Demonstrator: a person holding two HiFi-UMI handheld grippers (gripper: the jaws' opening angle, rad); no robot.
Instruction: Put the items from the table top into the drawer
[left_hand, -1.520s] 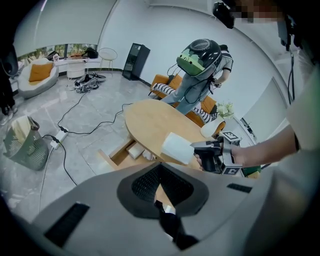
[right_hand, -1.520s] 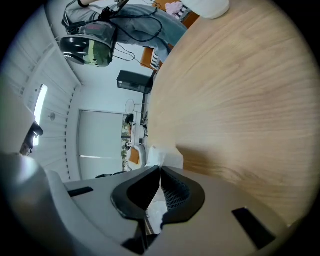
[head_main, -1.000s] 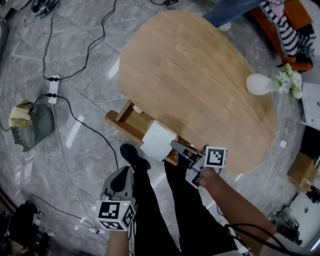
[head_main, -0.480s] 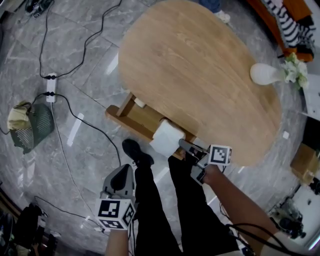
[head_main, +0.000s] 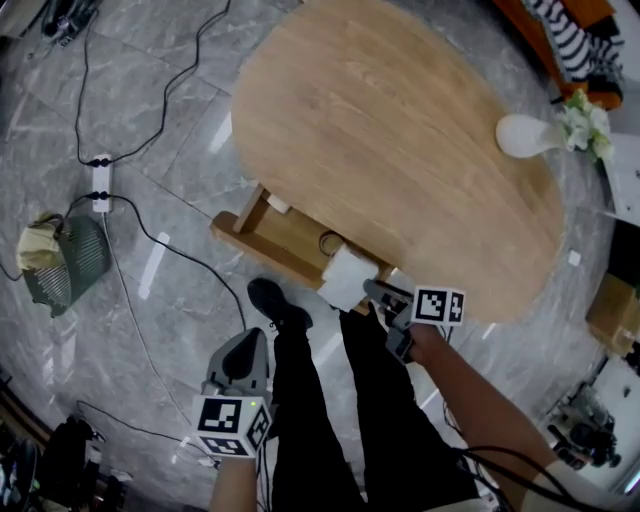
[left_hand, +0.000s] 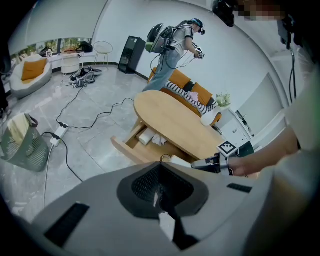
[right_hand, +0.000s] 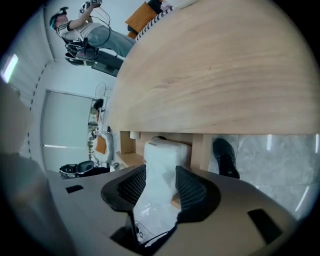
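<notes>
As our right claw (head_main: 372, 290), whose jaws have just opened, stands wide around the white packet (head_main: 346, 279) at the near end of the drawer (head_main: 262, 246), our left claw (head_main: 245, 352) hangs closed and empty short of the drawer, and only the vase (head_main: 522, 136) beyond it seems left on the desk (head_main: 390, 140).

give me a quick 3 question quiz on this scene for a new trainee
1. True or false: the drawer is shut.
2. What stands between the jaws of the right gripper? A) white pack B) shoe C) cable
3. What stands on the table top?

Key:
1. False; it is pulled open.
2. A; the jaws have just been opening, with the pack between them at the drawer.
3. A white vase of flowers.
</notes>
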